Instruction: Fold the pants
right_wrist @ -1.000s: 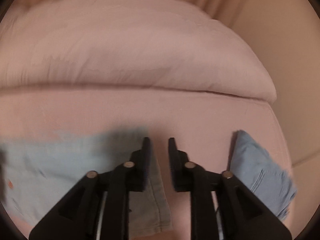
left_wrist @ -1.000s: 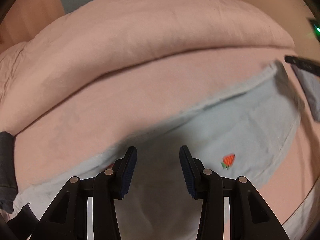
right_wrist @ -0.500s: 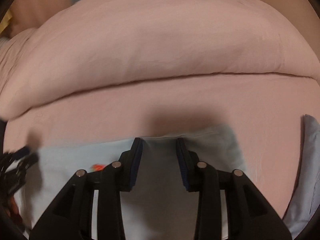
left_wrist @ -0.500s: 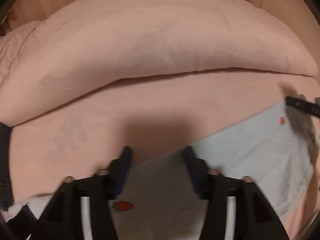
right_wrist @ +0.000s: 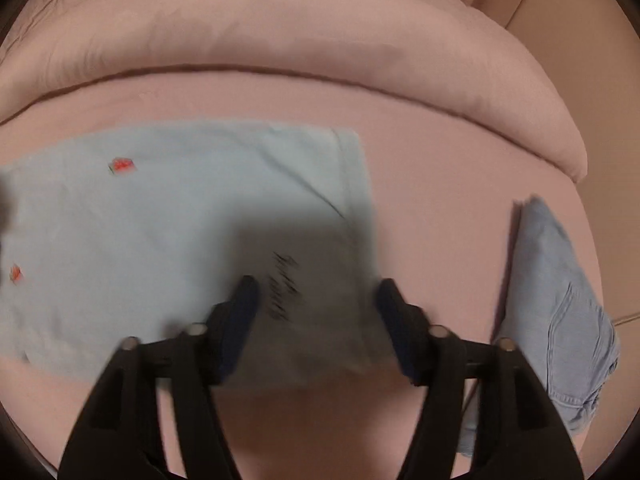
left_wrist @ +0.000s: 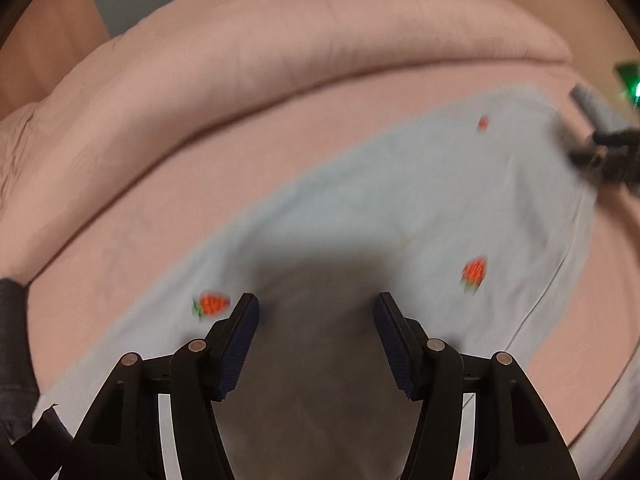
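Light blue pants (left_wrist: 400, 200) with small red strawberry prints lie flat across the pink bed sheet. My left gripper (left_wrist: 316, 304) hovers over their left part with its jaws opening; cloth lies below them and nothing is pinched between the pads. In the right wrist view the pants (right_wrist: 160, 220) end in a hemmed edge at the right. My right gripper (right_wrist: 316, 288) hangs over that end, blurred, jaws opening wide, with no cloth gripped. The right gripper (left_wrist: 608, 148) also shows blurred at the left wrist view's right edge.
A thick pink duvet roll (right_wrist: 280, 32) runs along the back of the bed. A folded darker blue garment (right_wrist: 560, 300) lies to the right of the pants. A dark grey object (left_wrist: 12, 340) sits at the left edge.
Both grippers' jaws have spread, the right by much. The pants now lie spread flat and reach farther up in both views. Both hands have sunk toward the bed.
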Demonstrator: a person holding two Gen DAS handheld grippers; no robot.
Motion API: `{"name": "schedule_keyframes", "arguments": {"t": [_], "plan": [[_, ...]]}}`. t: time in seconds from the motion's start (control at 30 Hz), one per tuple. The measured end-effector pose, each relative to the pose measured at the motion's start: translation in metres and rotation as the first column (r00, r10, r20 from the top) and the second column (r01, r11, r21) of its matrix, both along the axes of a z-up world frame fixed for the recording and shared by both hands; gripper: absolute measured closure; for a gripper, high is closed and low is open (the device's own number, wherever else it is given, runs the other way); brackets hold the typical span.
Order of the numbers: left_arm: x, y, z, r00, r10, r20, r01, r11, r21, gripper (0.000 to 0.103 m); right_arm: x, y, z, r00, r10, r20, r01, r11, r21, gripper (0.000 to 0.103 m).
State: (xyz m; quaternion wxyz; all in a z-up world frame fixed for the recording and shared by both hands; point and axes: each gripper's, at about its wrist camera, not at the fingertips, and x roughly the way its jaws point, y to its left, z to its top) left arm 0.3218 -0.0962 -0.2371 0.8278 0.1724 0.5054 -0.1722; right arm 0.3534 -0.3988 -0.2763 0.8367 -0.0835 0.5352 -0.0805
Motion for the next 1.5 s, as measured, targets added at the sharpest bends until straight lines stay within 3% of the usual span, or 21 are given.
{"name": "schedule_keyframes", "arguments": {"t": [0.1,0.2,0.3,0.37,0.5,0.6,0.7,0.77,0.9,1.0,1.03,1.17,1.2,1.23,1.27,1.33,1.43,1.47,1.5], "plan": [[-0.011,0.023,0.010,0.998,0.058,-0.016,-0.059,0.996,-0.068,0.041,-0.005,-0.030,0.006,0.990,-0.140,-0.022,0.140,0.990,0.016,0.027],[-0.020,0.067,0.032,0.994,0.107,0.015,-0.105,0.991,-0.087,0.040,-0.010,-0.029,0.018,0.990,-0.139,-0.011,0.138,0.990,-0.036,0.027],[-0.029,0.122,0.047,0.981,0.175,0.083,-0.172,0.984,-0.042,0.030,-0.019,-0.004,0.042,0.999,-0.007,0.038,0.008,0.999,-0.040,0.026],[-0.028,0.162,0.060,0.967,0.232,0.109,-0.231,0.973,-0.016,0.030,-0.020,0.012,0.048,0.993,0.099,0.066,-0.097,0.995,-0.038,0.025],[-0.005,0.215,0.065,0.946,0.302,0.114,-0.303,0.953,-0.009,0.029,0.004,0.062,0.054,0.945,0.316,0.083,-0.311,0.948,-0.064,0.020],[0.008,0.248,0.060,0.946,0.313,0.088,-0.314,0.949,-0.007,0.029,0.029,0.092,0.043,0.912,0.407,0.048,-0.397,0.908,-0.136,0.019],[0.007,0.272,0.055,0.963,0.264,0.059,-0.266,0.964,0.024,0.029,0.055,0.117,0.022,0.875,0.484,-0.019,-0.479,0.857,-0.191,0.020],[0.014,0.280,0.038,0.973,0.226,0.042,-0.228,0.972,0.050,0.029,0.073,0.103,0.016,0.857,0.512,-0.060,-0.513,0.835,-0.201,0.020],[0.009,0.268,0.021,0.995,0.102,-0.010,-0.101,0.992,0.071,0.029,0.093,0.112,-0.001,0.832,0.543,-0.117,-0.555,0.806,-0.207,0.021],[0.010,0.261,0.014,0.998,0.013,-0.053,-0.011,0.999,0.048,0.029,0.097,0.127,-0.010,0.831,0.537,-0.145,-0.556,0.814,-0.170,0.021],[0.010,0.259,0.011,0.997,-0.005,-0.072,0.008,0.999,0.044,0.029,0.099,0.112,-0.005,0.829,0.540,-0.145,-0.558,0.814,-0.161,0.021],[0.015,0.262,-0.010,0.988,0.024,-0.154,-0.005,0.993,0.121,0.029,0.109,0.100,-0.006,0.842,0.516,-0.158,-0.531,0.844,-0.071,0.021],[0.015,0.265,-0.011,0.985,0.036,-0.167,-0.018,0.994,0.107,0.031,0.115,0.095,-0.010,0.846,0.509,-0.162,-0.522,0.851,-0.054,0.023],[0.013,0.266,-0.010,0.986,0.037,-0.163,-0.022,0.996,0.092,0.033,0.117,0.088,-0.012,0.851,0.499,-0.166,-0.509,0.860,-0.022,0.031],[0.011,0.266,-0.009,0.987,0.034,-0.156,-0.020,0.996,0.090,0.037,0.119,0.083,-0.013,0.851,0.497,-0.171,-0.500,0.865,0.028,0.048],[0.004,0.263,-0.010,0.987,0.019,-0.157,-0.003,0.995,0.103,0.048,0.121,0.082,-0.011,0.841,0.513,-0.174,-0.506,0.858,0.085,0.066],[-0.003,0.262,-0.010,0.991,0.016,-0.135,0.002,0.992,0.130,0.067,0.109,0.090,-0.012,0.818,0.545,-0.185,-0.545,0.837,0.056,0.086],[-0.006,0.261,-0.008,0.993,0.020,-0.118,-0.003,0.990,0.142,0.077,0.106,0.093,-0.014,0.812,0.551,-0.191,-0.555,0.831,0.036,0.092],[-0.011,0.260,-0.005,0.994,0.024,-0.104,-0.009,0.989,0.146,0.084,0.104,0.096,-0.015,0.810,0.552,-0.197,-0.562,0.827,0.007,0.093]]}}
